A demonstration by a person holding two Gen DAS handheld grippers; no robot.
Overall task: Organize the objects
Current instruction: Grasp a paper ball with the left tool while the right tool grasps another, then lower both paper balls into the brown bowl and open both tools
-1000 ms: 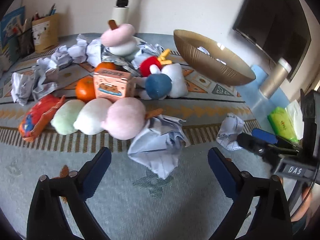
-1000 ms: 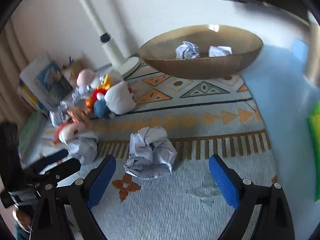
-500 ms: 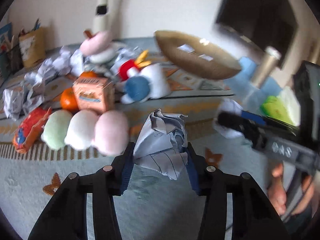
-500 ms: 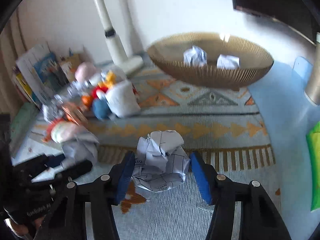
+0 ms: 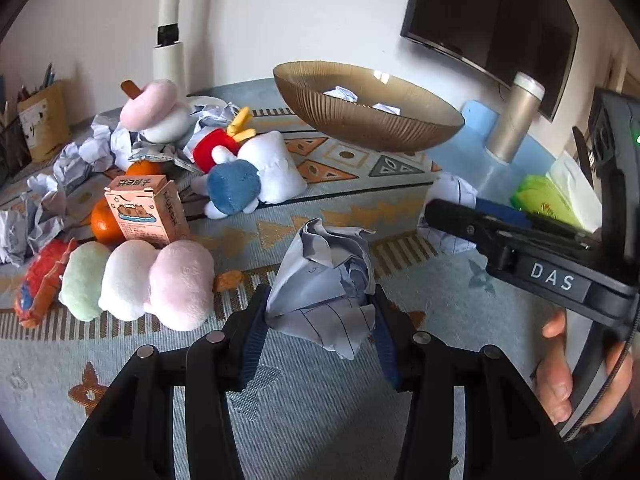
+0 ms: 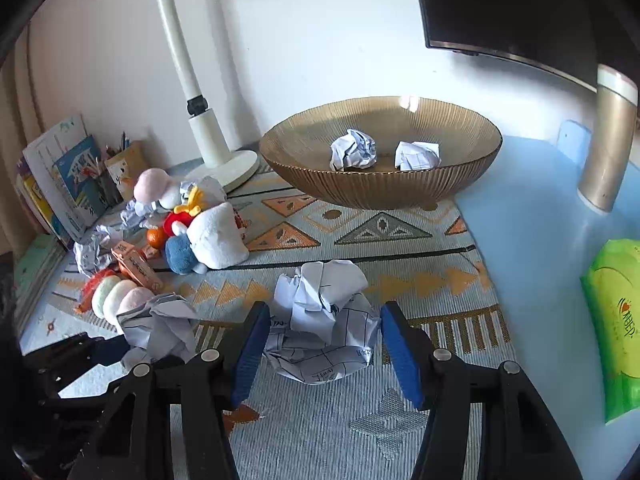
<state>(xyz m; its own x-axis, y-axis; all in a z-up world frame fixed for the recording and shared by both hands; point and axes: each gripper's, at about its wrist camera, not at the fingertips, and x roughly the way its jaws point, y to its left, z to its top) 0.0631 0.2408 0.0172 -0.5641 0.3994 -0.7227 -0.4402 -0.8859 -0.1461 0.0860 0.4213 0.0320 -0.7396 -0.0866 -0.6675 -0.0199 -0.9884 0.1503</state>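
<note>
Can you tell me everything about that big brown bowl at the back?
The bowl is wide, shallow and round, golden brown, with fine ribs running down its outer wall. It looks like tinted glass, a bright glint showing on the far rim. It stands upright on the patterned rug, near the white wall. Two crumpled paper balls lie inside: one near the middle, another to its right, apart from each other. Neither gripper touches the bowl.

Two paper balls (image 6: 354,154) in bowl (image 6: 380,190), behind toy pile (image 6: 200,236).
</note>
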